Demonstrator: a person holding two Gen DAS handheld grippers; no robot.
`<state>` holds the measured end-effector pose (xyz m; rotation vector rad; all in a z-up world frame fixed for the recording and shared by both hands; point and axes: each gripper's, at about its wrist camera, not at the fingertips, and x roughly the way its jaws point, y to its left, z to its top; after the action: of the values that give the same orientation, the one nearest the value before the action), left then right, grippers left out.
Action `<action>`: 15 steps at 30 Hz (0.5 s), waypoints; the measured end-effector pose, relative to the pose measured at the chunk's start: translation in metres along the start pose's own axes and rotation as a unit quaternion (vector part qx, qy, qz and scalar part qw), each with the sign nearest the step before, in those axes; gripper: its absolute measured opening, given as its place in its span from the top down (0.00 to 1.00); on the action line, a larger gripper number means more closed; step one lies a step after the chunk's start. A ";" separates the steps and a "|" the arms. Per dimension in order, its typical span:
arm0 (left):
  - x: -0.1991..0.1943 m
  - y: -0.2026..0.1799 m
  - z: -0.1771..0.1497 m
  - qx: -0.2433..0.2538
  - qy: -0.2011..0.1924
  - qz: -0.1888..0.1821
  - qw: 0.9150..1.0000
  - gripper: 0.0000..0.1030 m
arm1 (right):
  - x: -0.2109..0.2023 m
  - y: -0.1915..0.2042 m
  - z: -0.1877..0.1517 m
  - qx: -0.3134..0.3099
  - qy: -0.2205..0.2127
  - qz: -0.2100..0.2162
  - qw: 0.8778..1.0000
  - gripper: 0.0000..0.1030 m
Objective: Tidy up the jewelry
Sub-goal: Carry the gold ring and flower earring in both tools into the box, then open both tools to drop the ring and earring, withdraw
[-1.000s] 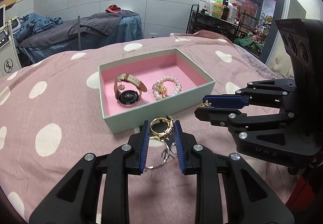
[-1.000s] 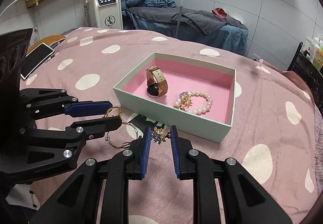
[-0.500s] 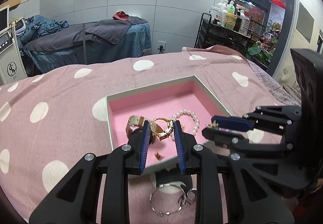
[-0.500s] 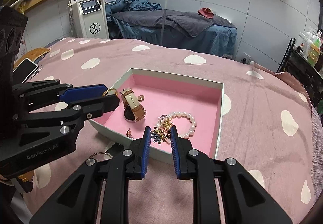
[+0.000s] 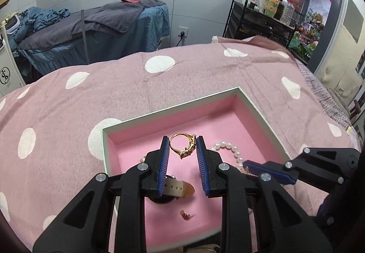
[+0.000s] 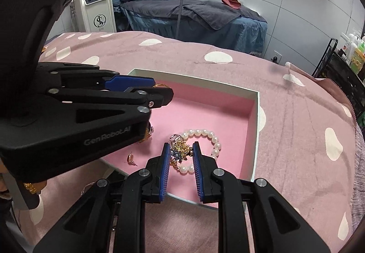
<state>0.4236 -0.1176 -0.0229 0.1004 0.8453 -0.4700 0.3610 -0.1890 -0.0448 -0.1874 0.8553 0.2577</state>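
My left gripper (image 5: 183, 147) hangs over the pink-lined box (image 5: 182, 107), its jaws closed on a gold ring (image 5: 182, 145) held at the tips above the box floor; under it lies a watch (image 5: 175, 187) with a tan strap, mostly hidden by my own fingers (image 5: 163, 161), and a small earring (image 5: 186, 215) sits loose on the pink lining nearer me. My right gripper (image 6: 181, 153) is over the same box, jaws narrow and pinching a blue and gold brooch (image 6: 180, 153) (I cannot make out its exact shape); just below it rests a pearl bracelet (image 6: 205, 136) on the lining. The box stands on a pink bed cover (image 6: 296, 127) with white dots; a few more pieces (image 6: 89, 187) lie on the cover by the box's near edge, half hidden.
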 end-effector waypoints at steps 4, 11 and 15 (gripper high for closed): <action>0.016 0.002 0.005 -0.006 0.022 -0.012 1.000 0.76 | 0.008 -0.001 0.000 0.001 0.010 0.002 1.000 0.82; 0.035 -0.004 0.008 0.001 0.048 -0.016 0.999 0.76 | 0.018 -0.004 0.001 0.005 0.021 0.007 1.000 0.82; 0.041 -0.008 0.006 0.007 0.057 -0.016 0.998 0.76 | 0.022 -0.006 0.002 0.008 0.023 0.008 1.000 0.82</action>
<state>0.4476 -0.1411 -0.0487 0.1273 0.9560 -0.5028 0.3784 -0.1912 -0.0596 -0.1719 0.9047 0.2628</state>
